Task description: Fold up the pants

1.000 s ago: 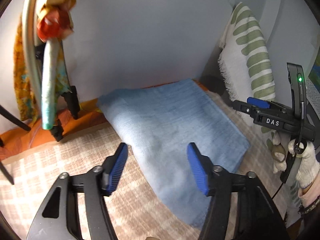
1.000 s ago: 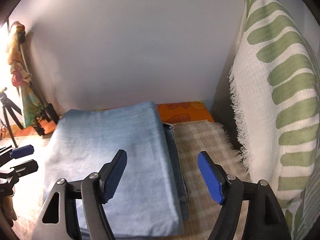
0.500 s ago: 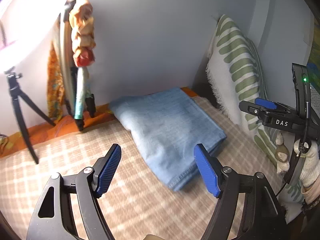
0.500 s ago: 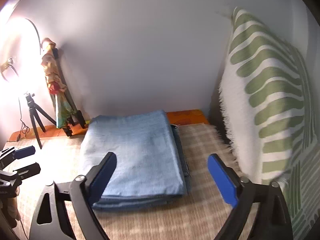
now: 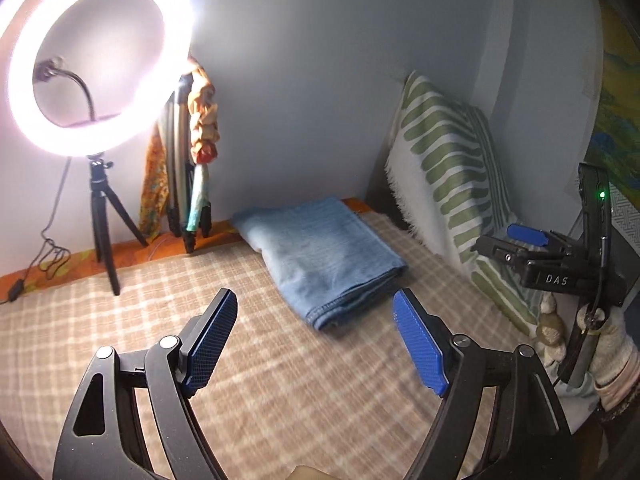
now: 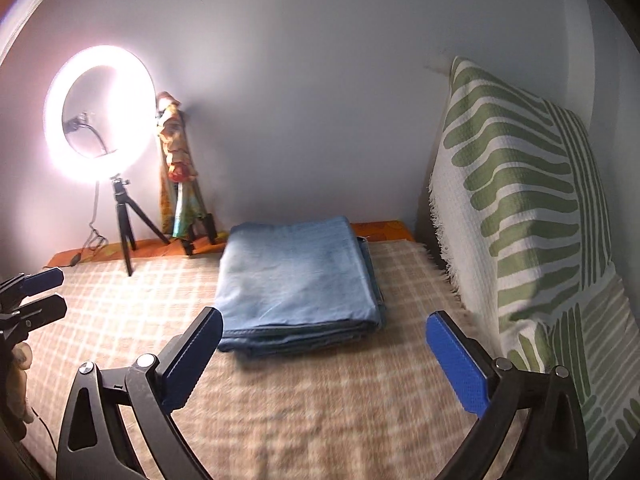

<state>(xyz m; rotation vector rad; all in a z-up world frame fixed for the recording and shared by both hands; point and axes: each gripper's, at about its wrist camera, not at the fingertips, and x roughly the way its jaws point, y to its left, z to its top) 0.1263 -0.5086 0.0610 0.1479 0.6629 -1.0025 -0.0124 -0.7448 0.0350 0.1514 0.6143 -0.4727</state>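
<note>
The blue denim pants (image 5: 320, 256) lie folded in a neat rectangle on the checked blanket (image 5: 280, 392), near the back wall; they also show in the right wrist view (image 6: 298, 284). My left gripper (image 5: 316, 344) is open and empty, held above the blanket in front of the pants. My right gripper (image 6: 324, 360) is open and empty, also short of the pants. The right gripper shows at the right edge of the left wrist view (image 5: 532, 244), and the left gripper at the left edge of the right wrist view (image 6: 36, 292).
A lit ring light (image 5: 92, 60) on a small tripod (image 5: 106, 224) stands at the back left, with folded stands wrapped in patterned cloth (image 5: 200, 152) beside it. A green-striped white pillow (image 6: 516, 216) leans on the right. An orange sheet edge (image 5: 80, 256) runs along the wall.
Both grippers have pulled back and up from the folded pants, which now look smaller and farther. The ring light has come into view. Both stay open.
</note>
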